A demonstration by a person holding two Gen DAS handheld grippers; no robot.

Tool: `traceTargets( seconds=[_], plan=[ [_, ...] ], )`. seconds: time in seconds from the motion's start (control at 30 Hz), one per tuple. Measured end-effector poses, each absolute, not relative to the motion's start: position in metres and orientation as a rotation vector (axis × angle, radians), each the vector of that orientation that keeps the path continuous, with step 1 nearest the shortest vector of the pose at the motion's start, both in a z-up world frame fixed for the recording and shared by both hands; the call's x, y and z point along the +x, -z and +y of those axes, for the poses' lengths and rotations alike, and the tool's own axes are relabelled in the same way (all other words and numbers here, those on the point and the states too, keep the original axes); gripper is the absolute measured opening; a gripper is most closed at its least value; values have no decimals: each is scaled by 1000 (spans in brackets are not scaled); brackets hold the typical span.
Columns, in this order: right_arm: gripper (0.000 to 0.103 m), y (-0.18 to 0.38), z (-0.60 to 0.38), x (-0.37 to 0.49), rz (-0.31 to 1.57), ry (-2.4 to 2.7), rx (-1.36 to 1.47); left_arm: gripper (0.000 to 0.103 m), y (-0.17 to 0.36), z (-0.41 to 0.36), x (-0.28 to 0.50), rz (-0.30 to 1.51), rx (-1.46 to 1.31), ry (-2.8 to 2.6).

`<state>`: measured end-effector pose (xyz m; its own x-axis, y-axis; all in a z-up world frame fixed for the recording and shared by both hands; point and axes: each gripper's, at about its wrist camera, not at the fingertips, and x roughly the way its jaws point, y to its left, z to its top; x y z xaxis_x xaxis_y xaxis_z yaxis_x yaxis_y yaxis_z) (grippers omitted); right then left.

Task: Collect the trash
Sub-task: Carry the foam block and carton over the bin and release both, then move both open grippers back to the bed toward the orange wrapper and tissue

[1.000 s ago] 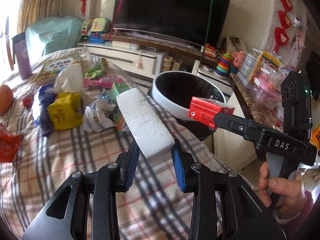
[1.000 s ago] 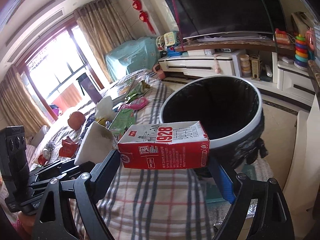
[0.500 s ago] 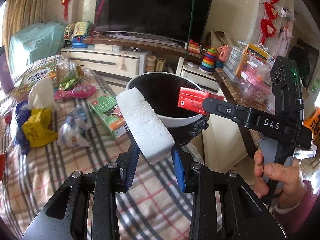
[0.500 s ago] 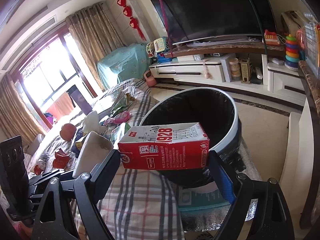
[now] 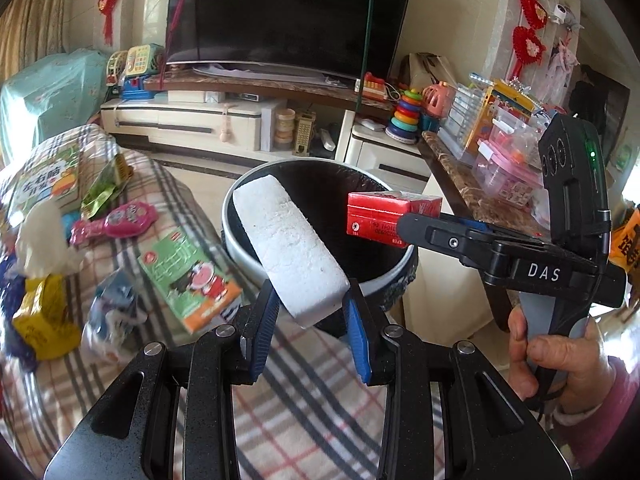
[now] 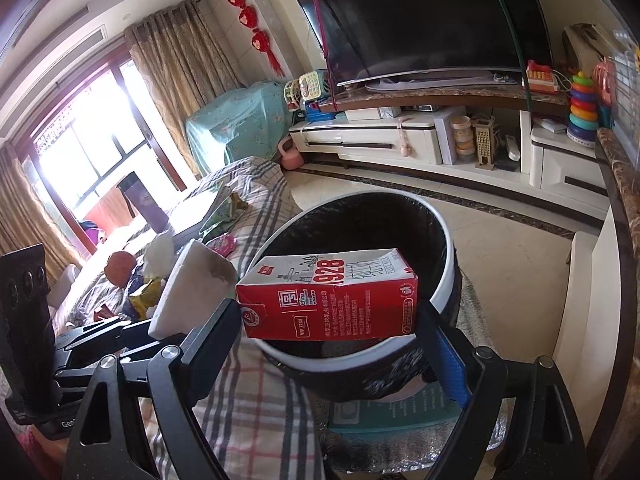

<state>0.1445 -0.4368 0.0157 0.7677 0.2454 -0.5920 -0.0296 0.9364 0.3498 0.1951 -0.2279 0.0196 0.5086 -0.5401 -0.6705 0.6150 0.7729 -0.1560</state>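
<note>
left gripper (image 5: 308,320) jaws clamped on foam block (image 5: 286,246), right gripper (image 6: 332,320) on red carton (image 6: 328,296); only left view shows the hand (image 5: 560,364).

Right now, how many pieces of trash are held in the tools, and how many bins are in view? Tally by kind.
White foam block, in the left tool: 1
Red milk carton, in the right tool: 1
Black-lined trash bin: 1
Total: 3

"1928" on red carton (image 6: 326,296), "DAS" on right hand-held gripper (image 5: 404,216)
</note>
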Motion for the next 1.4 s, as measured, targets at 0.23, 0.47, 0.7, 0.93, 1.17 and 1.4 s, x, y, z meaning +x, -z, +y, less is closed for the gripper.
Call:
traceTargets(
  seconds=[0.23, 0.47, 0.7, 0.93, 1.17, 1.4],
  plan=[
    [88, -14, -445, 161, 699, -149, 323, 32, -16, -238, 215, 799, 109, 712],
    [88, -11, -449, 173, 717, -154, 319, 32, -15, -246, 227, 813, 110, 715],
    [88, -11, -448, 177, 725, -155, 315, 32, -13, -250, 235, 827, 105, 713],
    [88, -12, -449, 179, 728, -152, 314, 32, -11, -254, 243, 839, 100, 707],
    [89, -12, -454, 184, 735, -147, 328, 42, -11, -256, 246, 844, 103, 700],
    [89, -15, -460, 180, 716, -144, 362, 57, -10, -251, 244, 833, 101, 673]
  ],
)
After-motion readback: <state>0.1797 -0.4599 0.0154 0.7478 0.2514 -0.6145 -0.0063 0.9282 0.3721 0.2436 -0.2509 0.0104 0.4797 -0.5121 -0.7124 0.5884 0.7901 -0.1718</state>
